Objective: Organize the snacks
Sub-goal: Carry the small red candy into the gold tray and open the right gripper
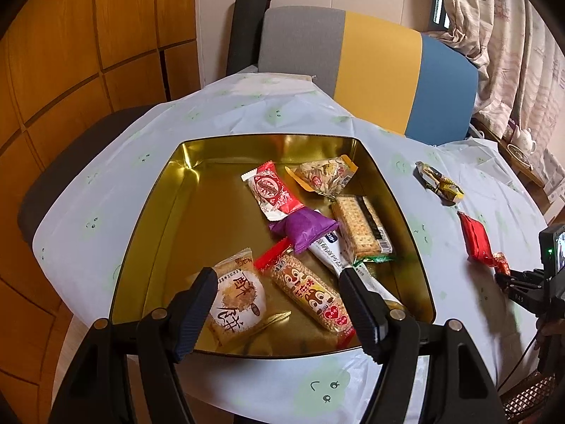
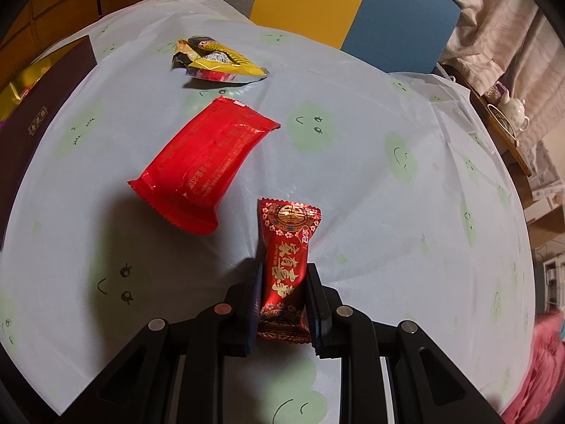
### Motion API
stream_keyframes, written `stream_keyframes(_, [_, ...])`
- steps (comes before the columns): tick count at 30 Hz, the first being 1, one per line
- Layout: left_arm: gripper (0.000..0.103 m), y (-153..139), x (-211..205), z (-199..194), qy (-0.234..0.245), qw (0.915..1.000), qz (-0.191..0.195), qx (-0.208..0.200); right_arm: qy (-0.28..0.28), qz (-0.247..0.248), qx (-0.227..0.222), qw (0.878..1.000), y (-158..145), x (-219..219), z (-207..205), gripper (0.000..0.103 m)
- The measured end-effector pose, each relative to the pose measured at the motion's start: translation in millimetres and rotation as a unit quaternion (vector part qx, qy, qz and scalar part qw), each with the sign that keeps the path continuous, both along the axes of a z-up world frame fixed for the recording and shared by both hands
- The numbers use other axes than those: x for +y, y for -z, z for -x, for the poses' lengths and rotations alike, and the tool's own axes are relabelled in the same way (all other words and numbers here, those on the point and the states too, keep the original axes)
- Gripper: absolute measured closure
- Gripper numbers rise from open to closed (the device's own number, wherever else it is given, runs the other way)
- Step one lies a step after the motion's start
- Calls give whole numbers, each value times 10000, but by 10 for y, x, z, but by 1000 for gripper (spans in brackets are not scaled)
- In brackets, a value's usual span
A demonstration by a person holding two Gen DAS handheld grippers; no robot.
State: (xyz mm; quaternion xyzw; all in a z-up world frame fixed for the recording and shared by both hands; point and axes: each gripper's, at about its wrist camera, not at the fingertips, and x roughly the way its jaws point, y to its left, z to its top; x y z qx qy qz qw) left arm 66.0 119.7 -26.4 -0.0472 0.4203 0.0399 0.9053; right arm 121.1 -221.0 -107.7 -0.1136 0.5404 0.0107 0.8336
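While the left gripper (image 1: 279, 275) hangs tilted down, jaws wide over the gold metal tin (image 1: 197, 190), the right gripper (image 2: 284, 275) pinches a red foil candy (image 2: 287, 265); only its view shows that grip.

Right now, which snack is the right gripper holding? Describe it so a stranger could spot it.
On the pale tablecloth to the right of the gold tin, find the right gripper. Its jaws are shut on a small red candy packet. Unlike the larger plain red packet beside it, this one bears gold characters and a flowered border.
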Motion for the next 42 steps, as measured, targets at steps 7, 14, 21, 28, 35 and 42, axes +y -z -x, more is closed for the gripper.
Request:
stream_keyframes(7, [31,2,31,9,-50,10000,-64,-12,210,-164,41,9996,-11,-77,-6,81])
stream_keyframes(14, [31,12,79,10,-90,9999,-51,12,865,-1314,209,9873,-74,-363,45,82])
stream_keyframes(21, [31,22,118,7,-135,9999,-25,10,902,-2187,-190,9714,-429,-386,150,82])
stream_keyframes(28, [31,19,160,13,-177,9998,-20,0,-47,-2368,-404,9707,-787,219,69,82])
stream_keyframes(35, [31,29,236,30,-274,9996,-16,8,-1090,-2398,-284,9643,-936,1049,36,81])
stream_keyframes(42, [31,70,397,34,-489,9988,60,68,-1762,-2464,-189,9528,-1058,1717,-2,82])
